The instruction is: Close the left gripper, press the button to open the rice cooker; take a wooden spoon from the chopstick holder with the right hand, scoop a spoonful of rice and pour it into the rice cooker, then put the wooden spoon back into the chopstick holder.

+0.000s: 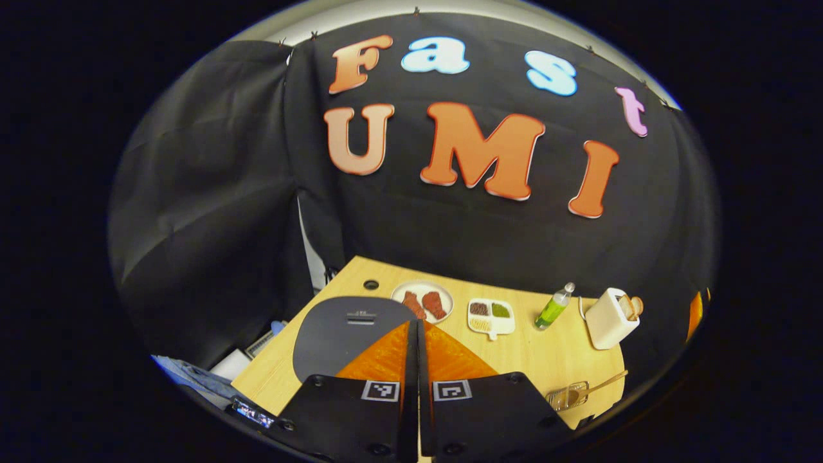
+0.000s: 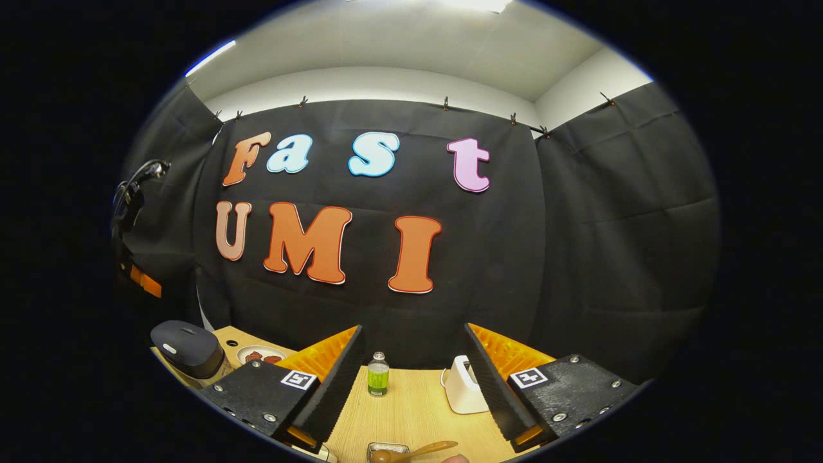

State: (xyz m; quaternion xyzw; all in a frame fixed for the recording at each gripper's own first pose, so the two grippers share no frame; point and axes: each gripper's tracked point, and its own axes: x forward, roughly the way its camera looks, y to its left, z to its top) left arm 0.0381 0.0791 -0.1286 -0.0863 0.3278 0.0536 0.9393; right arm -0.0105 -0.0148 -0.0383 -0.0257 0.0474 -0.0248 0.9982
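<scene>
While the left hand-held gripper point(image 1: 415, 334) hangs with its fingers pressed together on nothing, its tips sit just above the dark grey, rounded rice cooker point(image 1: 350, 328), whose lid is down, at seven o'clock on the pale wooden surface point(image 1: 527, 354). The right hand-held gripper point(image 2: 411, 360) is spread wide and empty. The wooden spoon point(image 2: 411, 453) lies at its six o'clock, across a small clear container point(image 2: 388, 450).

Both views above the table point(image 1: 533, 360), facing the back cloth point(image 2: 501, 257).
</scene>
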